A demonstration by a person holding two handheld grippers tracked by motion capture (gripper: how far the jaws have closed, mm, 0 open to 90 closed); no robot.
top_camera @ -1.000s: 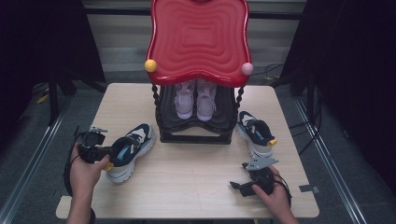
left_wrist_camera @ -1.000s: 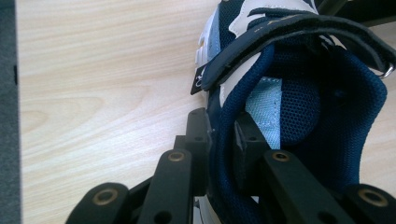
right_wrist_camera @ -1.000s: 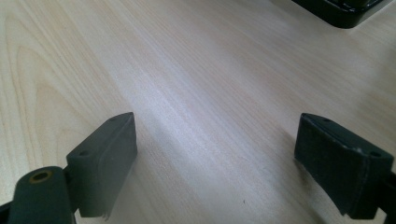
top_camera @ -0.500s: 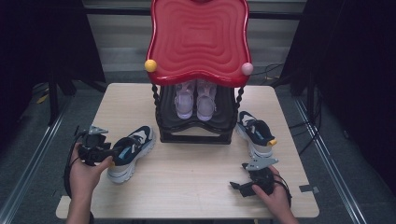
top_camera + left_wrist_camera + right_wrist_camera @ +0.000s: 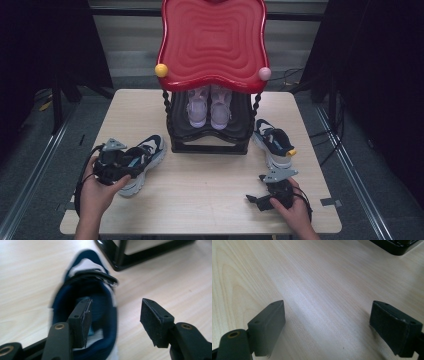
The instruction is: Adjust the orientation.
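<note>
A navy, white and black sneaker (image 5: 146,151) lies on the wooden table (image 5: 210,175) at the left. My left gripper (image 5: 131,167) is at its heel, and its jaws have just been opening. In the left gripper view, one pad (image 5: 83,317) hangs inside the shoe's (image 5: 100,300) mouth. The other pad is outside over the table, so the collar's side wall stands between them untouched. The matching sneaker (image 5: 272,142) with a yellow tab lies at the right of the rack. My right gripper (image 5: 252,200) rests open on bare wood (image 5: 312,270) near the front edge.
A black shoe rack (image 5: 210,137) with a red wavy top (image 5: 212,45) stands mid-table, with a lilac pair (image 5: 210,107) on its shelf. The rack's base (image 5: 117,257) is close beyond the left sneaker. Dark floor surrounds the table.
My left gripper's jaws have gone from shut to open, and that hand has shifted slightly right over the sneaker's heel. The sneaker stays on the table. The right hand has not moved.
</note>
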